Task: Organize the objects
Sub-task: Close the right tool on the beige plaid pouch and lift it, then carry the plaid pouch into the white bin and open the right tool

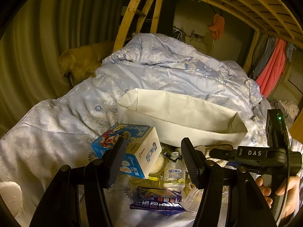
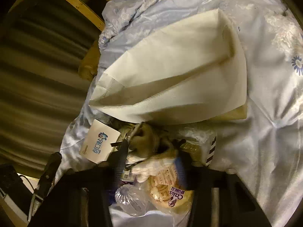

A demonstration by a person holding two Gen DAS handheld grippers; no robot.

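Note:
A white paper bag (image 1: pixel 181 113) lies open on its side on the bed, also in the right wrist view (image 2: pixel 170 71). In front of its mouth lies a pile: a blue and white box (image 1: pixel 132 151), a small clear bottle (image 1: pixel 174 176) and a blue snack packet (image 1: pixel 157 204). My left gripper (image 1: pixel 153 160) is open above the pile, its left finger in front of the box. My right gripper (image 2: pixel 151 160) hovers open over an oat snack packet (image 2: pixel 170 189) and a clear plastic bottle (image 2: pixel 130 198). The box also shows in the right wrist view (image 2: pixel 98 143).
A pale blue flowered quilt (image 1: pixel 151 66) covers the bed. A wooden bunk frame (image 1: pixel 132 13) rises behind, a curtain (image 1: pixel 47 37) hangs at the left, clothes (image 1: pixel 272 64) at the right. The right gripper's body (image 1: pixel 265 155) and hand are at the right.

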